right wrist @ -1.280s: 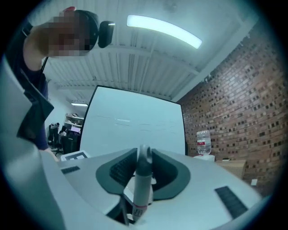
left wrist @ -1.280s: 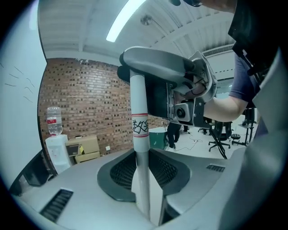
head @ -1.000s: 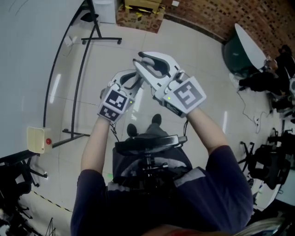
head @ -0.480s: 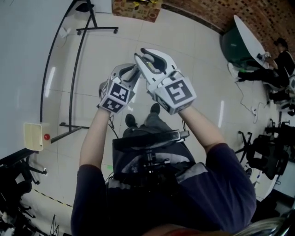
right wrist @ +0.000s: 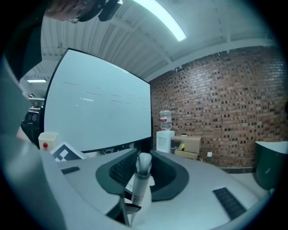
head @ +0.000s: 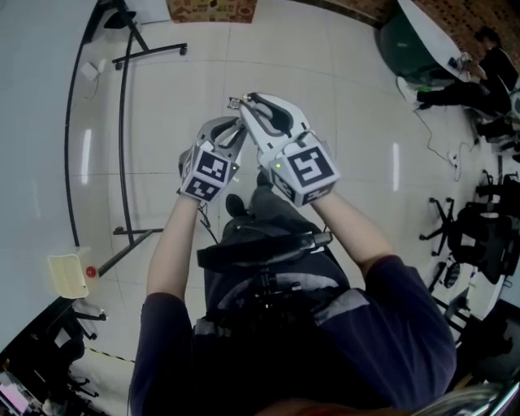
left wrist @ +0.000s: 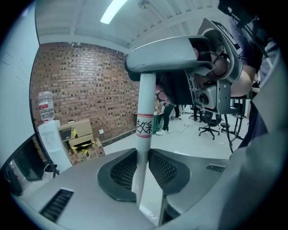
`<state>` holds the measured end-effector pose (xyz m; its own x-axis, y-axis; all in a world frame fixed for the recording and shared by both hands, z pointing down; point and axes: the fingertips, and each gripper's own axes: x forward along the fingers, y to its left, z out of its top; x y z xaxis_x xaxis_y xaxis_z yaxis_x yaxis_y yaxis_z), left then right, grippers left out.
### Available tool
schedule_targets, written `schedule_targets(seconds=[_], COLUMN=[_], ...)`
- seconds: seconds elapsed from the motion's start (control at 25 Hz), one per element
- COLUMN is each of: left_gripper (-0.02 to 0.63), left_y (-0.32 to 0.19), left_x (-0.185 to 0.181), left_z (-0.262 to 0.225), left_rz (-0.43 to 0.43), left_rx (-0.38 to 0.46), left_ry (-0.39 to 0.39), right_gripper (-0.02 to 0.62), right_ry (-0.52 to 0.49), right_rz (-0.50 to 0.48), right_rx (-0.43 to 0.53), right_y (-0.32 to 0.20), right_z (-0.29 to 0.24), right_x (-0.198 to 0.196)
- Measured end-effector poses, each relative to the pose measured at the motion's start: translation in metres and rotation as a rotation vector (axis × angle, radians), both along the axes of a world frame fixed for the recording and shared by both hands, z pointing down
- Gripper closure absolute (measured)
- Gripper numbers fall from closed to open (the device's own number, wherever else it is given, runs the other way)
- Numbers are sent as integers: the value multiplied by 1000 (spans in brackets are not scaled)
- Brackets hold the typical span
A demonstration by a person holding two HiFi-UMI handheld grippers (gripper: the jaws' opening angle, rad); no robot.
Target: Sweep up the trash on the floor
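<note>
A white broom handle with a red-lined label stands between the pads of my left gripper, which is shut on it. The handle runs up to the underside of my right gripper. In the right gripper view the handle's rounded top end sits between the pads of the right gripper, shut on it. From the head view both grippers are held close together in front of the person's chest, left gripper just below the right gripper. The broom's head and any trash are hidden.
A whiteboard on a black wheeled stand is at the left. Cardboard boxes lie by the brick wall, with a water dispenser near them. A green bin, office chairs and a seated person are at the right.
Both grippers have come down together toward the floor, still holding the handle, and the right one has tipped. The head view now looks more steeply down, so the room has slid upward.
</note>
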<state>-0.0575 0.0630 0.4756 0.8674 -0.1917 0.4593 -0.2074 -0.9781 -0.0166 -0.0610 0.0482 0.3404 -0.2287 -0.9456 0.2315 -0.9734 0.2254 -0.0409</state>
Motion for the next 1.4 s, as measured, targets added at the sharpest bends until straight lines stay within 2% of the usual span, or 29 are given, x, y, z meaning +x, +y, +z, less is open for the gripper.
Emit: schedule_targets(seconds=[0.4, 0.52, 0.64, 0.84, 0.96, 1.12, 1.4], left_gripper=[525, 526, 525, 526, 526, 526, 526], left_y=[4, 1, -3, -17, -26, -35, -34], left_x=[61, 75, 86, 109, 119, 130, 161], left_z=[61, 86, 110, 128, 138, 141, 151], left_rz=[80, 82, 79, 64, 79, 93, 148], left_rx=[-16, -32, -59, -62, -61, -50, -27], left_ry=[-108, -135, -159, -134, -155, -173, -212], right_gripper=[494, 494, 494, 492, 494, 492, 492], right_ry=[-63, -89, -112, -88, -94, -48, -84], right_rz=[134, 189, 200, 218, 222, 223, 291], right_rx=[-77, -121, -171, -158, -161, -144, -164], right_y=[-1, -5, -9, -24, -36, -44, -43], right_z=[64, 89, 115, 134, 145, 146, 157], right_x=[63, 79, 91, 120, 136, 148, 187])
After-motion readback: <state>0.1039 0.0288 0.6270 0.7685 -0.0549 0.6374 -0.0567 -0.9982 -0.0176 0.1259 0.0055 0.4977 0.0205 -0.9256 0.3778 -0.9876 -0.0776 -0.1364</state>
